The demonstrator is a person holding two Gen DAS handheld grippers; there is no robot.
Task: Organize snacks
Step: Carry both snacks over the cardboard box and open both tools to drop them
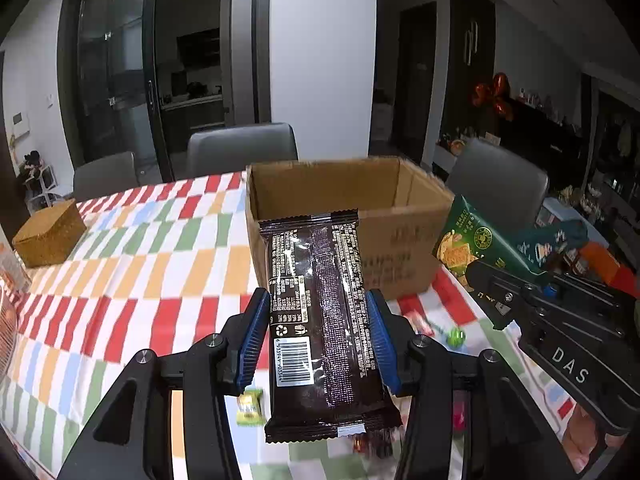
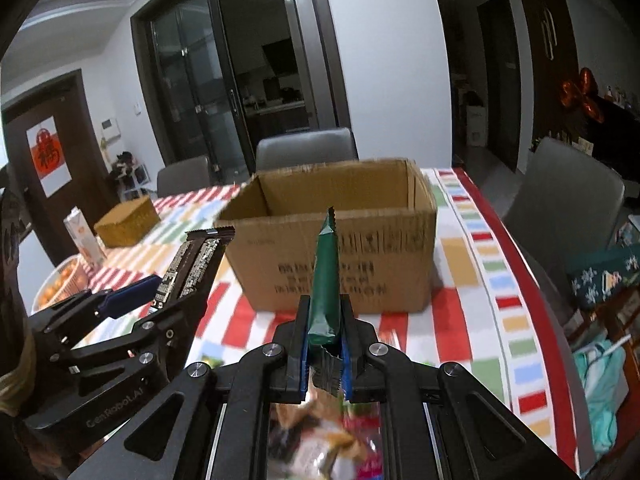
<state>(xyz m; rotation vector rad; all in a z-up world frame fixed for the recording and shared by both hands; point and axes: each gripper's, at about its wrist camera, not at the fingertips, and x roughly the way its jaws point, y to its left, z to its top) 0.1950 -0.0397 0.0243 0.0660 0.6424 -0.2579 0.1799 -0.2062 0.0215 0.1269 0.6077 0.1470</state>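
My left gripper point(image 1: 318, 320) is shut on a dark brown snack packet point(image 1: 320, 300), barcode side up, held above the table just before an open cardboard box point(image 1: 384, 248). It also shows in the right wrist view point(image 2: 152, 296) with the brown packet point(image 2: 196, 264). My right gripper point(image 2: 325, 320) is shut on a green snack packet point(image 2: 325, 284), held edge-on and upright, pointing at the box point(image 2: 340, 256). In the left wrist view the right gripper point(image 1: 480, 284) holds the green packet point(image 1: 476, 240) to the right of the box.
A checked tablecloth point(image 1: 140, 264) covers the table. A woven box point(image 1: 50, 236) stands at far left. Small candies point(image 1: 250, 406) and a green one point(image 1: 456, 336) lie below my grippers. A carton point(image 2: 82, 236) and fruit basket point(image 2: 60, 284) sit left. Grey chairs point(image 1: 240, 148) stand behind.
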